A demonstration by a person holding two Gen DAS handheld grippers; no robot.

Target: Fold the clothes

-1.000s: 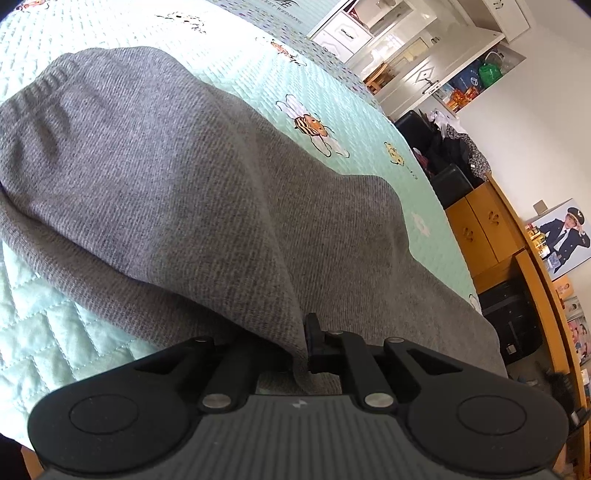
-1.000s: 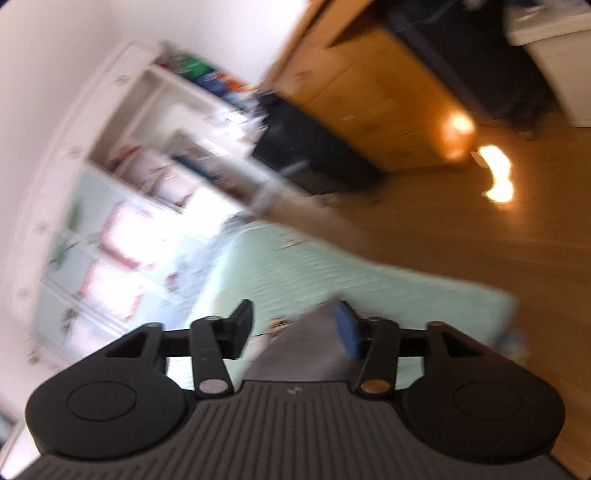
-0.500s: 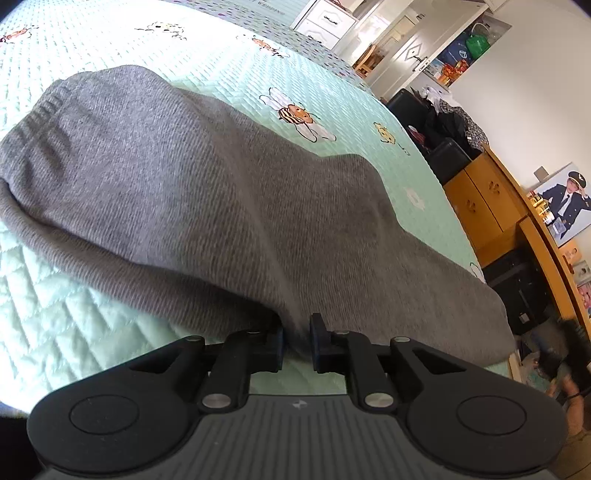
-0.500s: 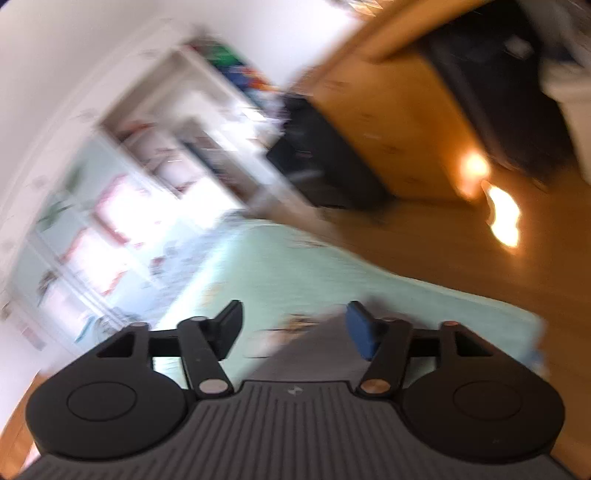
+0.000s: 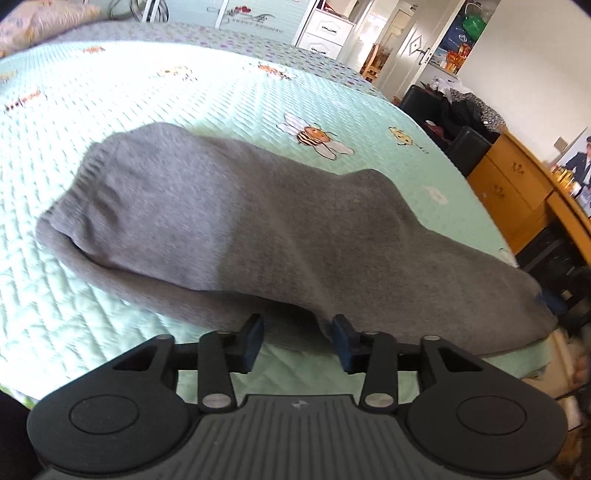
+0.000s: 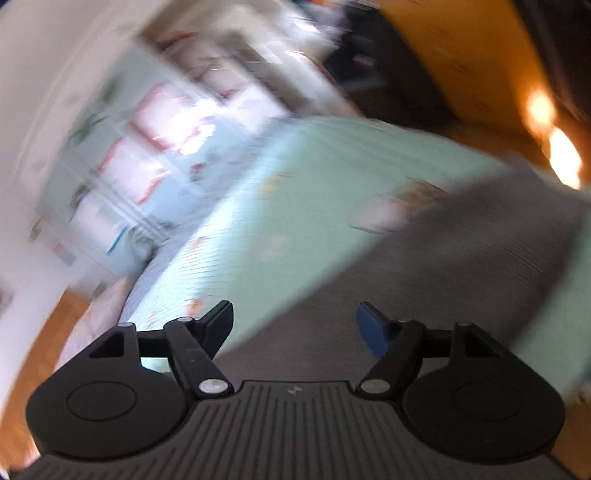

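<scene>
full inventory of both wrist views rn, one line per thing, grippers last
grey garment: 1, grey knit, folded lengthwise on the bed, reaching its near edge
quilted bedspread: 1, mint green with bee prints, under the garment
wooden cabinet: 1, orange-brown, right of the bed
white drawers: 1, white, beyond the bed's far end
black chair with piled clothes: 1, black, by the wall on the right
wood floor: orange-brown, blurred, past the bed
left gripper: 1, black, open, at the garment's near edge
right gripper: 1, black, open, above the garment

a bed with a mint bee-print quilt (image 5: 110,110) carries one folded grey garment (image 5: 258,229).
</scene>
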